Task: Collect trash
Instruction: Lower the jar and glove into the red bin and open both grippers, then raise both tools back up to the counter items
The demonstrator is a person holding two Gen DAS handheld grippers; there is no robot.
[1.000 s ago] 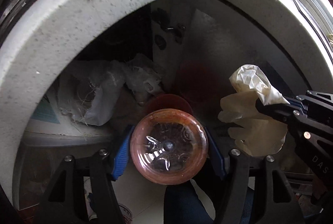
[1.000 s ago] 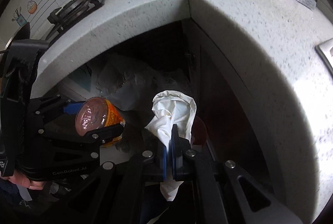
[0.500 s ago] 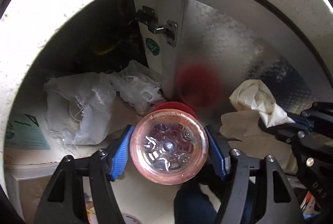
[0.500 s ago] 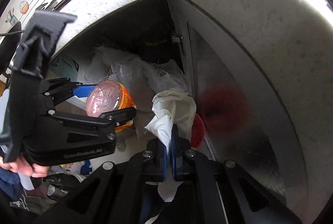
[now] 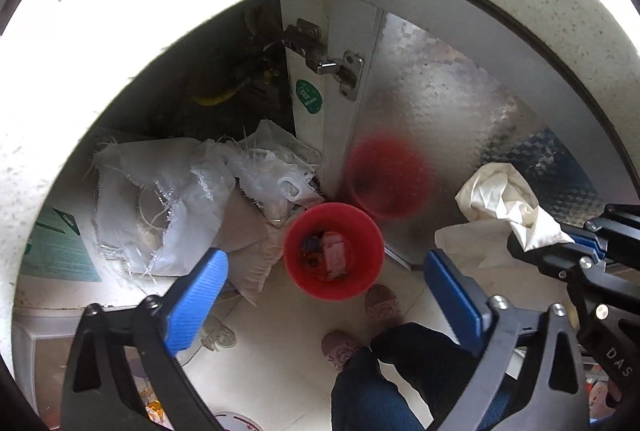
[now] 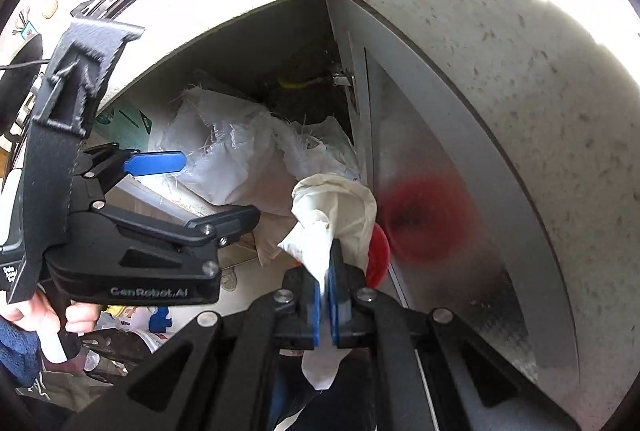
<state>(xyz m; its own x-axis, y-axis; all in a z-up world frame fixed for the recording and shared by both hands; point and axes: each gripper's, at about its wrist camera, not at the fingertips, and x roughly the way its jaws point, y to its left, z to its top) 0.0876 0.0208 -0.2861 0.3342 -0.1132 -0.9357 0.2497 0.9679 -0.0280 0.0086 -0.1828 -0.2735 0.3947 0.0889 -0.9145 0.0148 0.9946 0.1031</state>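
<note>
Gone from my left gripper (image 5: 324, 295) is the clear pink-tinted cup it clamped a second ago; its jaws are opening, wide apart now, with nothing between the blue pads (image 5: 196, 295). Looking down through that gap, I see the red bin (image 5: 360, 287) on the floor tiles, hard against the foil-faced cabinet door (image 5: 432, 103), with wrappers and a pale scrap in its bottom; I judge the cup went in, though I cannot pick it out. Beside the bin lies a frayed white sack (image 5: 160, 191) spilling from the open cupboard, and my slippers stand just below the rim.

From the right wrist, my right gripper (image 6: 326, 295) is pinched tight on a crumpled cream cloth (image 6: 332, 207), which bulges above the pads and hangs below them. Only a red sliver of the bin (image 6: 378, 255) shows behind it.

The risk is the cloth's drop: my right hand sits off to the bin's side, so letting go here would land it on the floor or sack. Its loose tail could also snag the rim.
</note>
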